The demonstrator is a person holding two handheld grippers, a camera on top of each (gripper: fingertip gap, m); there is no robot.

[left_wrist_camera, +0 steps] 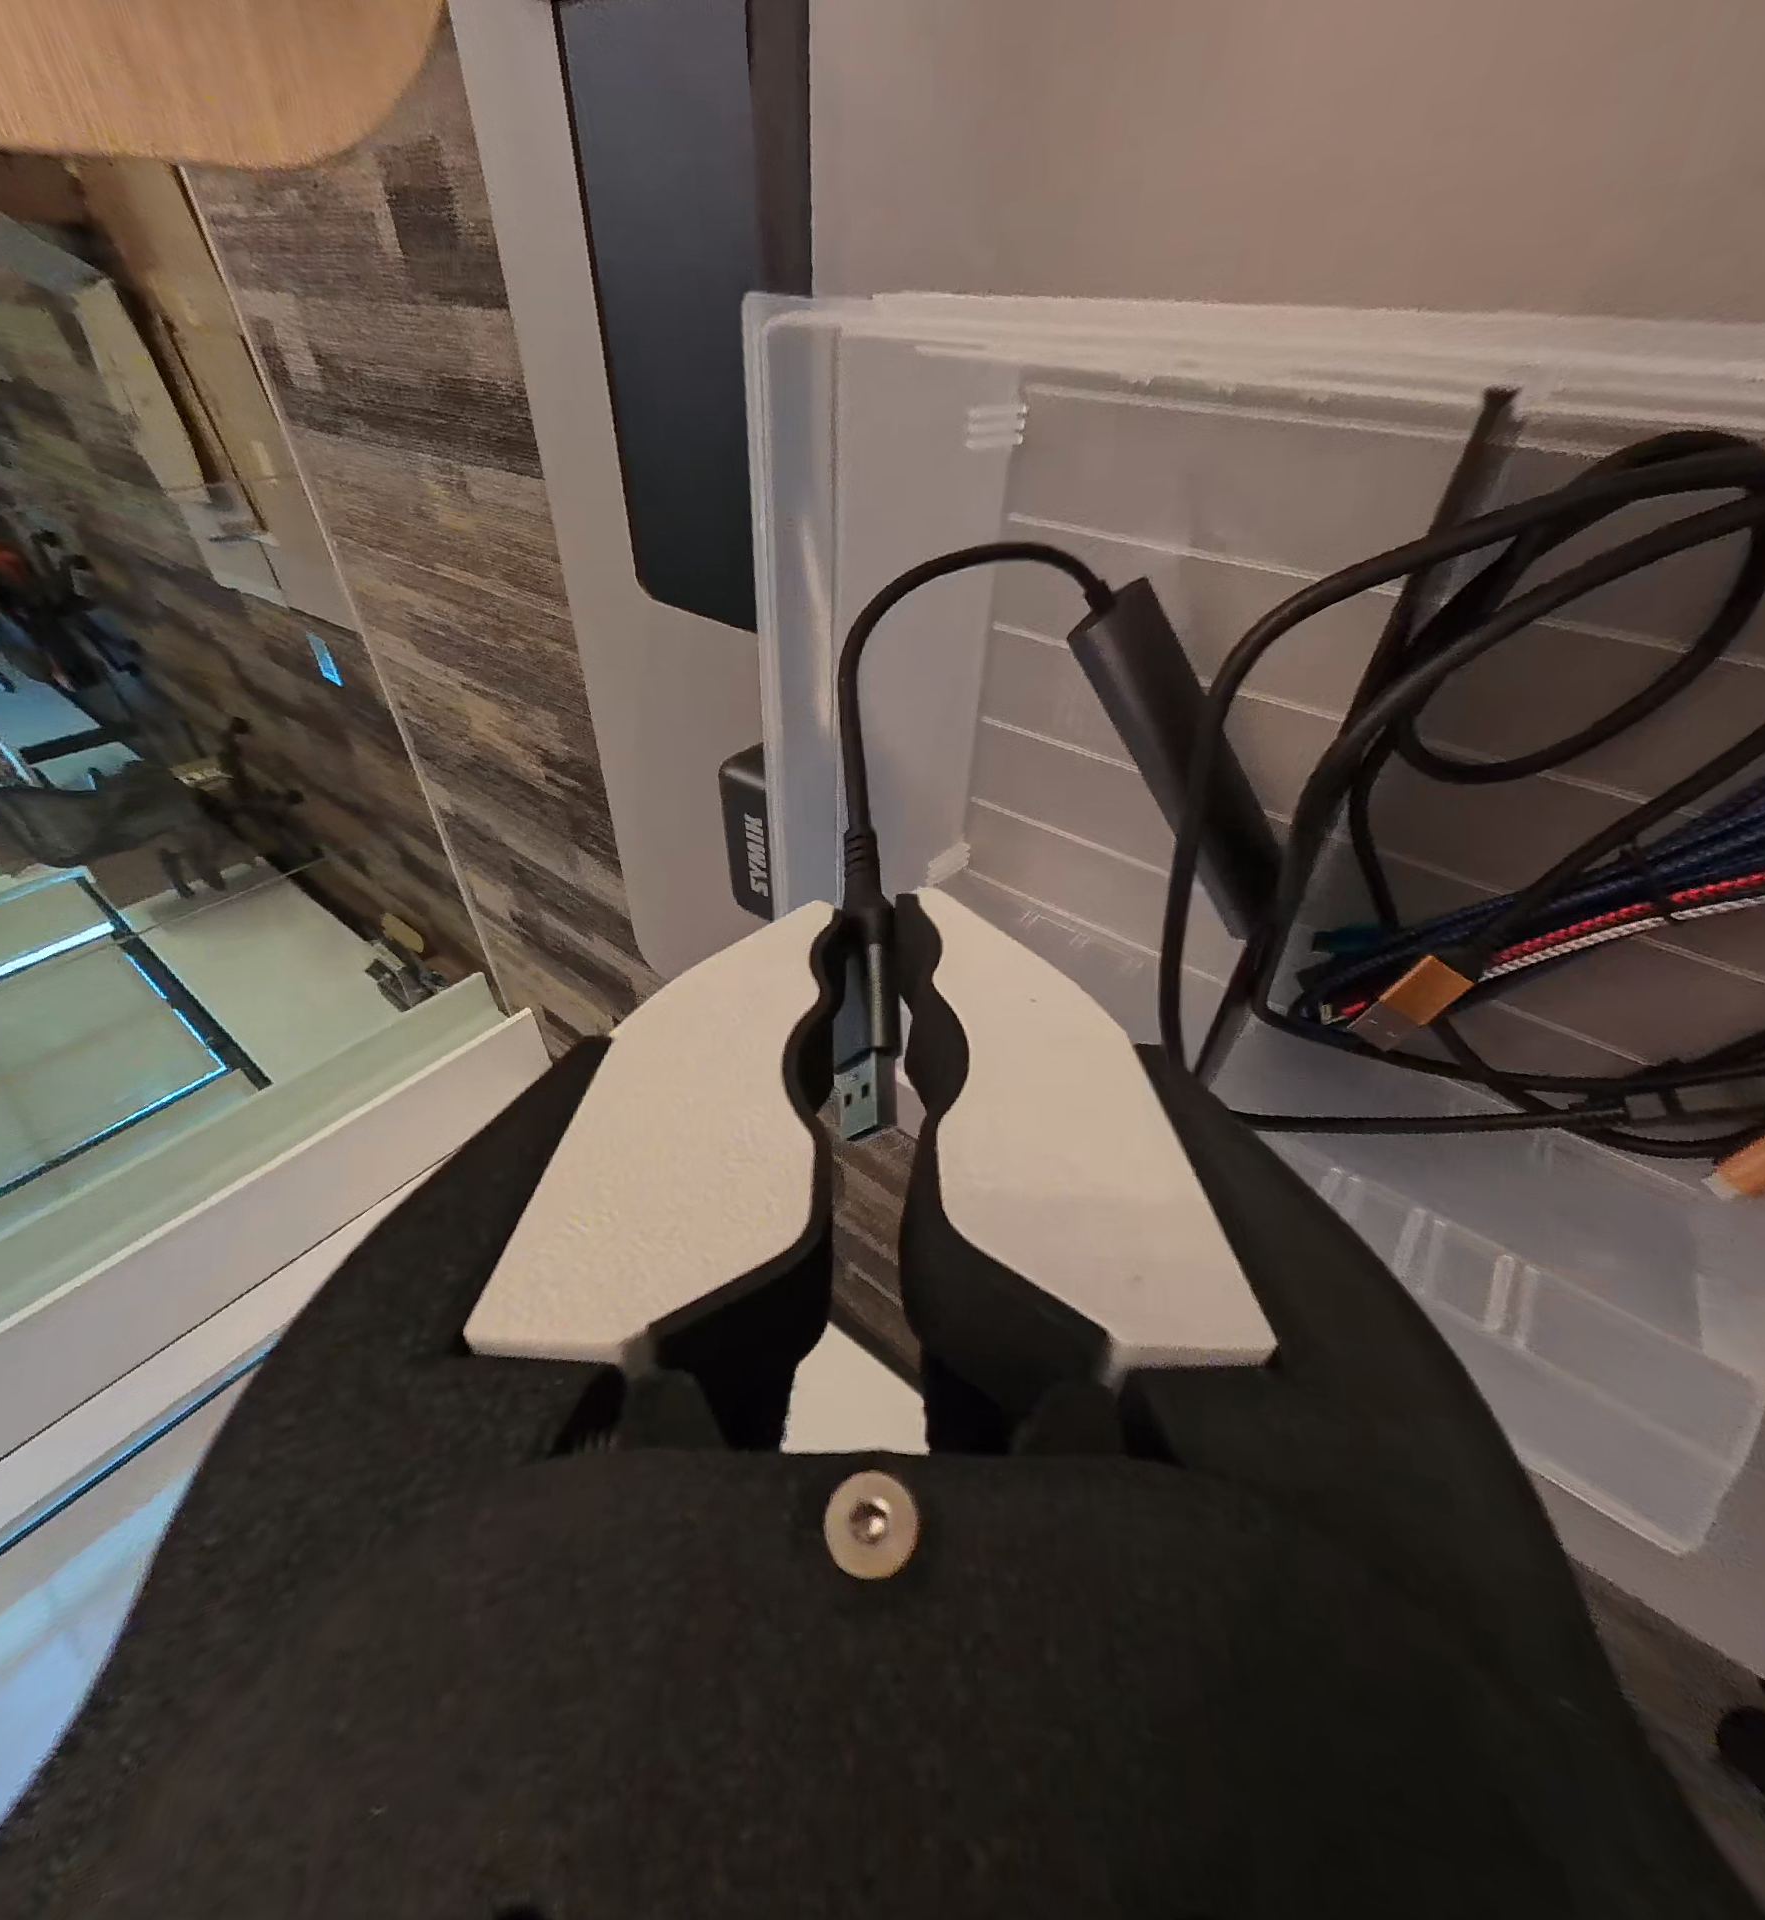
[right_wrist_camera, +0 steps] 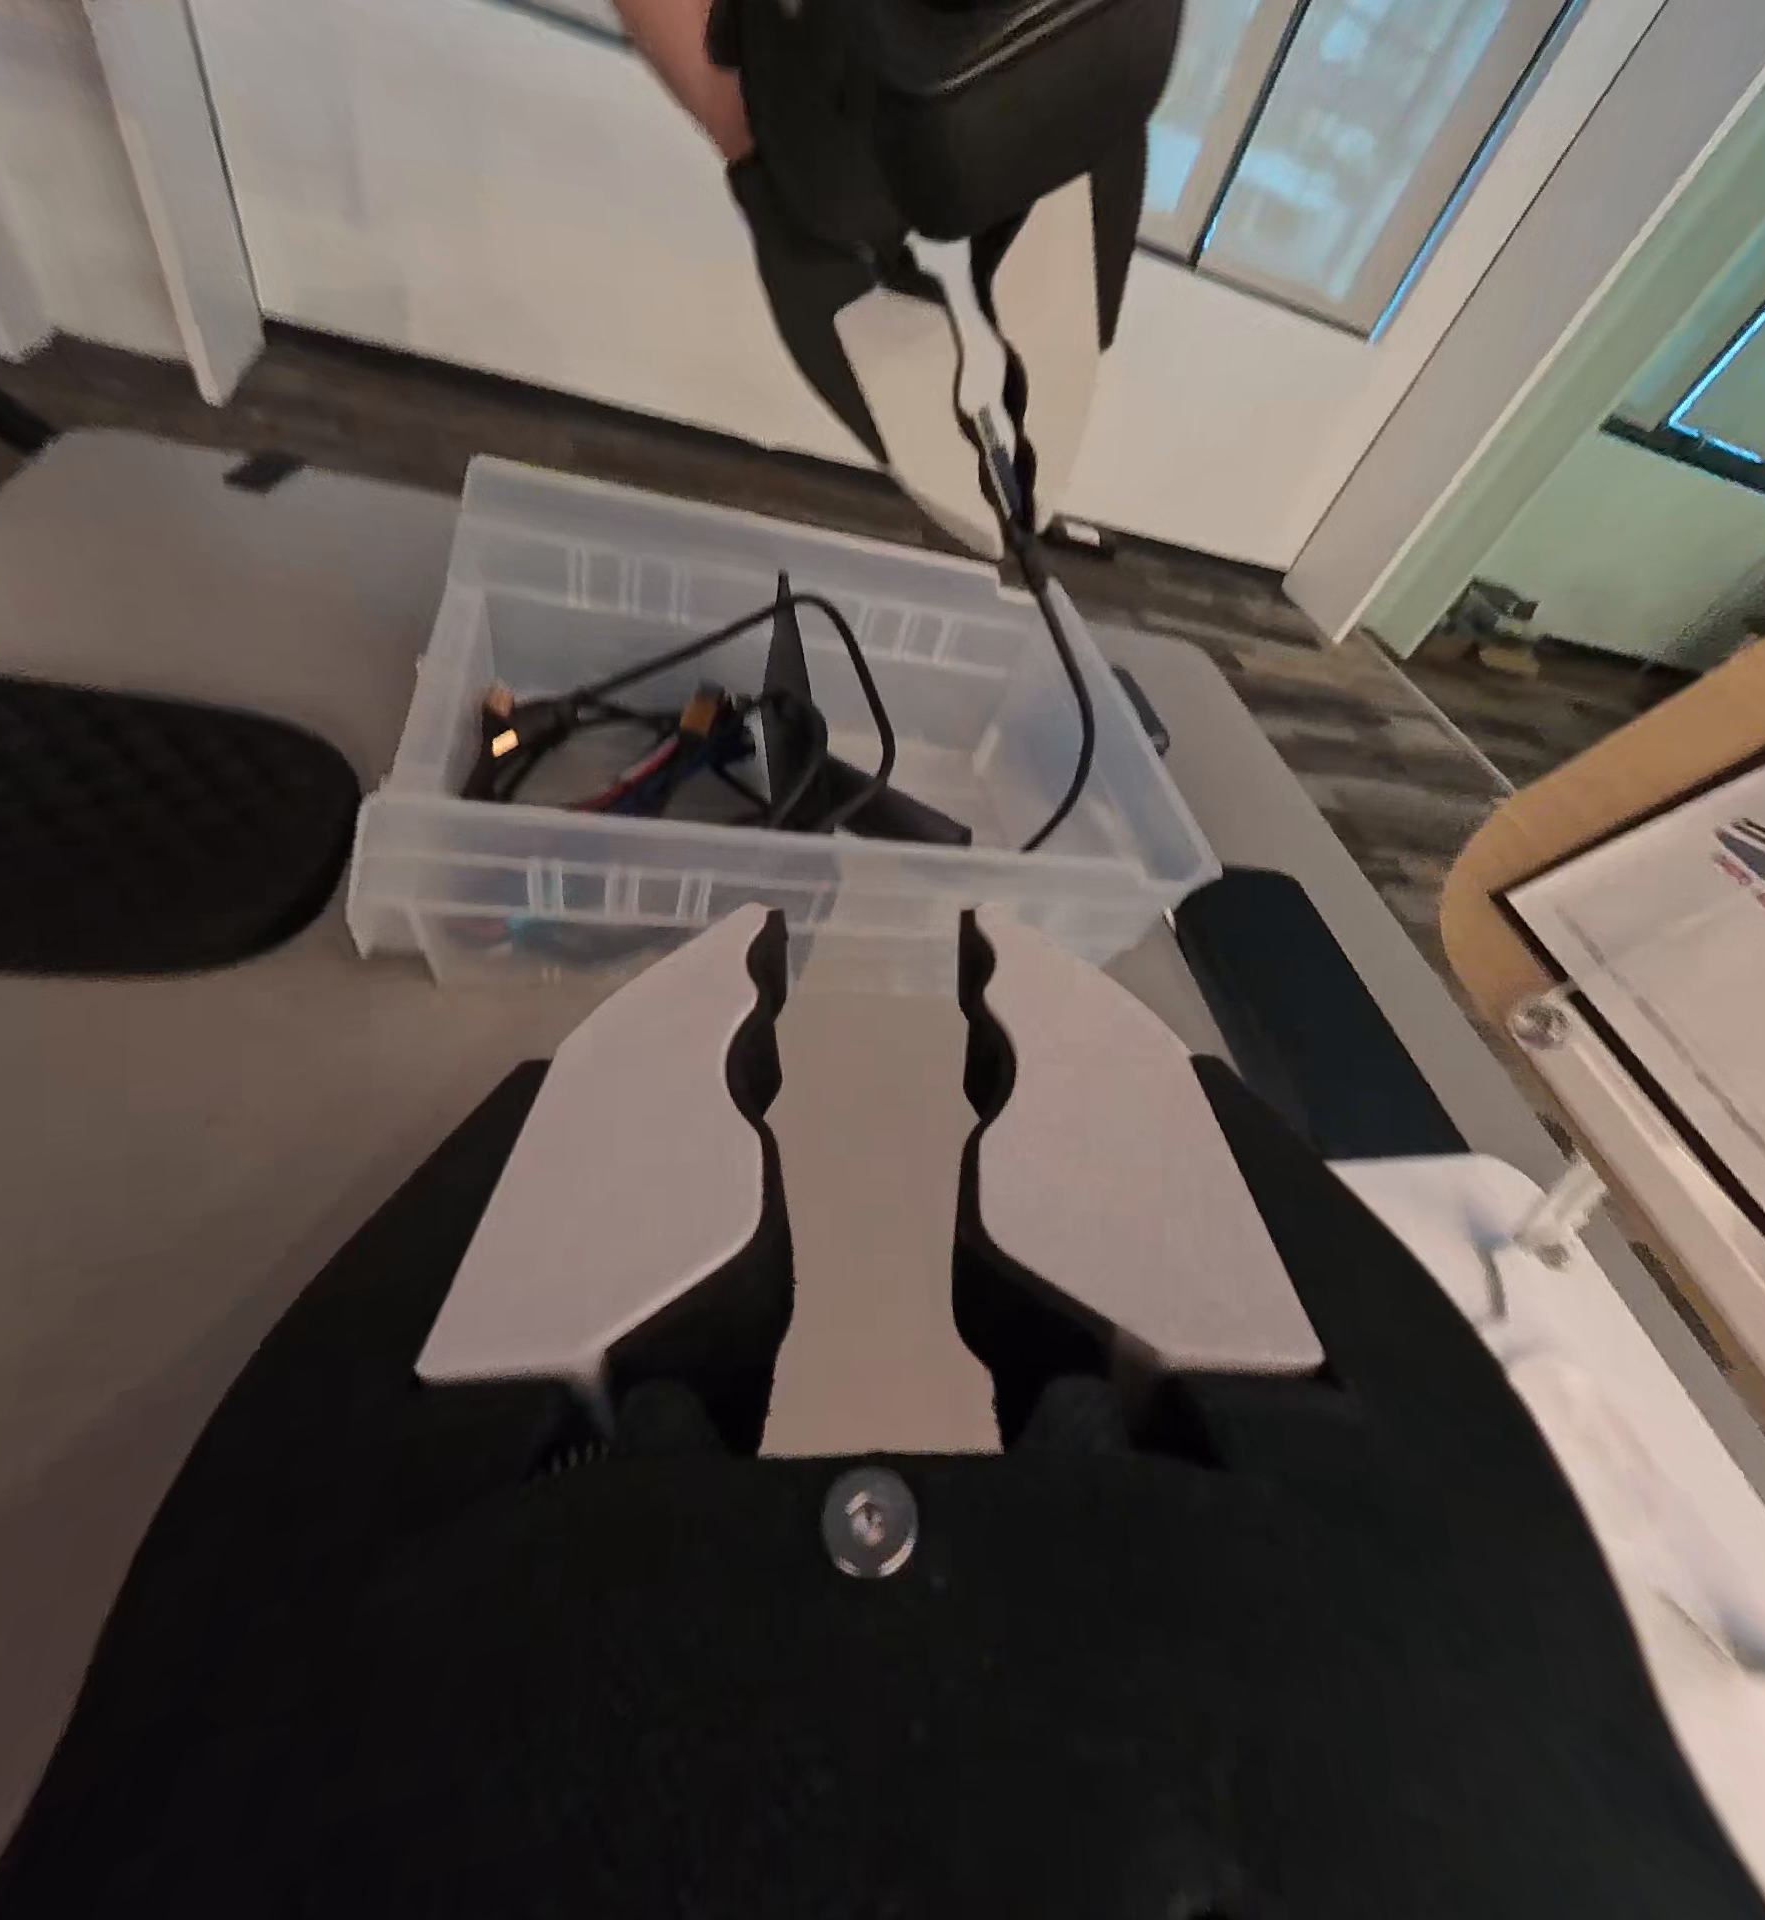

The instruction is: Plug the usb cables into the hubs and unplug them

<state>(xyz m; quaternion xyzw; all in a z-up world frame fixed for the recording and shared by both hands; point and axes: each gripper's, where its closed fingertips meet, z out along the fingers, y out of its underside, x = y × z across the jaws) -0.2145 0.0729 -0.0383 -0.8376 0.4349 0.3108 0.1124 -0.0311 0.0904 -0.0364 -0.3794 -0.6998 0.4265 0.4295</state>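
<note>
Clear plastic bin [right_wrist_camera: 1086,727] holds a dark hub [left_wrist_camera: 1169,748] and tangled cables [left_wrist_camera: 1584,914].

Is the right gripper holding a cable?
No, the right gripper is open with nothing between its fingers; the left gripper holds the USB plug.

My left gripper [left_wrist_camera: 865,914] and right gripper [right_wrist_camera: 870,940] match — black textured bodies, white wavy-edged fingers [right_wrist_camera: 649,1132], one silver screw [right_wrist_camera: 870,1540] each.
</note>
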